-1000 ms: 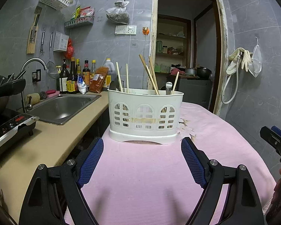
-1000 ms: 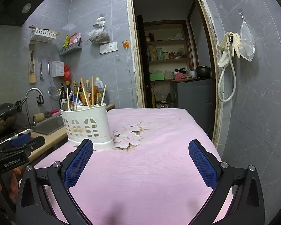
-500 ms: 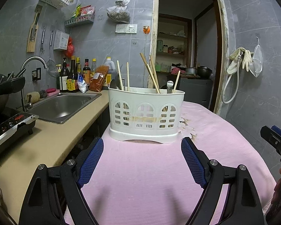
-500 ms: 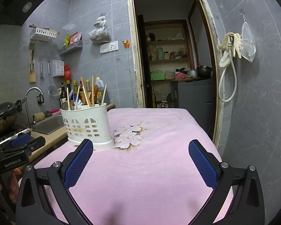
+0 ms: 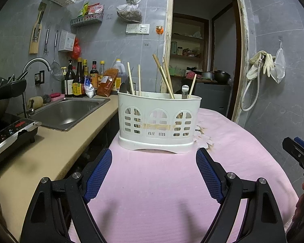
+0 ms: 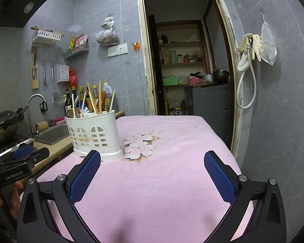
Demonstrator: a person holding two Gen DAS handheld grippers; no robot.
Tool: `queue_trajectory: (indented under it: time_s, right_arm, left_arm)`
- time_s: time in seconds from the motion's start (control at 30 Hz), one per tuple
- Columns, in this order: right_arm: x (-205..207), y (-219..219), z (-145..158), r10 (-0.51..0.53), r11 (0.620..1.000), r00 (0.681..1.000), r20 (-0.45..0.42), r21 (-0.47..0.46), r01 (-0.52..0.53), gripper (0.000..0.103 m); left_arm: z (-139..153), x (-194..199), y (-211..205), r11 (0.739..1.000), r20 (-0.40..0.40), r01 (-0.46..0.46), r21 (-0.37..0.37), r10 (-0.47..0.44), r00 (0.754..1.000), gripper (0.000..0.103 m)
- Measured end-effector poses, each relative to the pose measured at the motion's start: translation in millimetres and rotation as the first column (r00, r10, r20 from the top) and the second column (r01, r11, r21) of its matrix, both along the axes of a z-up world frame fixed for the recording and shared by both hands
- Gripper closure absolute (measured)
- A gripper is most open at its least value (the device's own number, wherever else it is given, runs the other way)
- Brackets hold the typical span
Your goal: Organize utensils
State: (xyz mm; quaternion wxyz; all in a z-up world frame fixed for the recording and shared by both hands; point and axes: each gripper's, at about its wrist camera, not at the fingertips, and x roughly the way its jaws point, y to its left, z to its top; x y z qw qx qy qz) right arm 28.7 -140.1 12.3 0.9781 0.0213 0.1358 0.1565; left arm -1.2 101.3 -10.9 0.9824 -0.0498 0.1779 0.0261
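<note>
- The caddy (image 5: 159, 122) stands upright at the left edge of the pink cloth (image 5: 162, 192), next to the counter (image 5: 40, 154).
- Chopsticks (image 5: 165, 77) lean in it at mixed angles, with a spoon handle (image 5: 185, 91) at its right end and dark utensils (image 5: 124, 87) at its left.
- Your left gripper (image 5: 153, 171) faces the caddy squarely from just in front, fingers spread wide and empty.
- Your right gripper (image 6: 152, 175) hangs over bare cloth, fingers wide and empty; the caddy sits ahead to its left, beside the flower print (image 6: 138, 145).
- The sink (image 5: 69, 113) lies in the counter, with bottles (image 5: 79, 81) behind it.
</note>
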Motion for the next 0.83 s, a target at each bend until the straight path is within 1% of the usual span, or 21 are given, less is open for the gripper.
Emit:
queue_trajectory:
  time_s: [0.2,0.33,0.83]
  right_arm:
    - [0.6,0.4,-4.1,-0.005,1.000,1.000,-0.004,0.002,0.005,0.000]
    - [0.0,1.1,-5.3,-0.004,1.000,1.000,-0.004,0.002,0.004,0.000]
    - [-0.7,2.8,-5.9,-0.001,1.000,1.000,-0.005,0.003,0.001,0.000]
  left_arm:
    - [0.9,0.4,0.4,1.000,0.008,-0.005,0.008,0.005,1.000,0.022]
    - [1.2,-2.0,-2.1,1.000,0.032,-0.017,0.025,0.016,0.999,0.022]
    - [0.3,2.0,-0.4,0.999,0.020,-0.026,0.028,0.025,0.999,0.022]
